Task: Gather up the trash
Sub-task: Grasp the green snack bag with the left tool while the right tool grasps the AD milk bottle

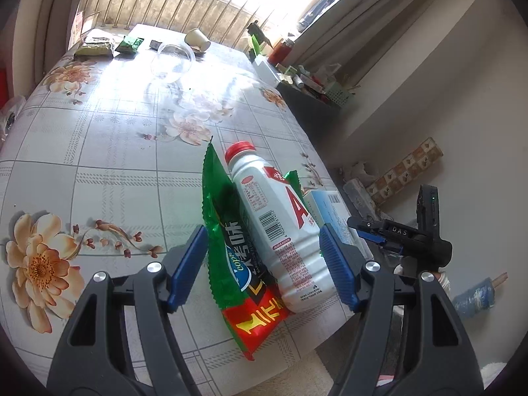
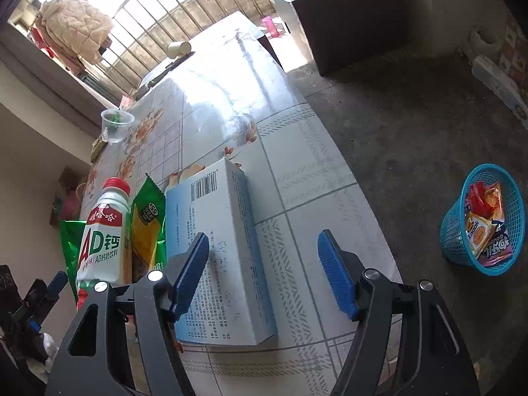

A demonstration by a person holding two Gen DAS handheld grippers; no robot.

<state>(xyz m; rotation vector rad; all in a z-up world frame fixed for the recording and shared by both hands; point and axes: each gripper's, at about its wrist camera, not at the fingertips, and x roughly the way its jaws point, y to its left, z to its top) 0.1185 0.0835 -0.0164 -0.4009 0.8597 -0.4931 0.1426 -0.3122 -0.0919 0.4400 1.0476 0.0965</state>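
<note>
A white milk bottle with a red cap lies on a green snack wrapper near the table's right edge. My left gripper is open around both; its right pad overlaps the bottle's side, and its left pad is well clear of the bottle. A second, green-and-yellow wrapper lies between the bottle and a white-and-blue box. My right gripper hovers open over the box's near end, its left pad above the lid, with nothing gripped.
On the floor to the right stands a blue mesh basket holding several snack wrappers. The floral table carries a clear plastic cup, a tipped paper cup and green packets at its far end. A cluttered dark cabinet stands beyond.
</note>
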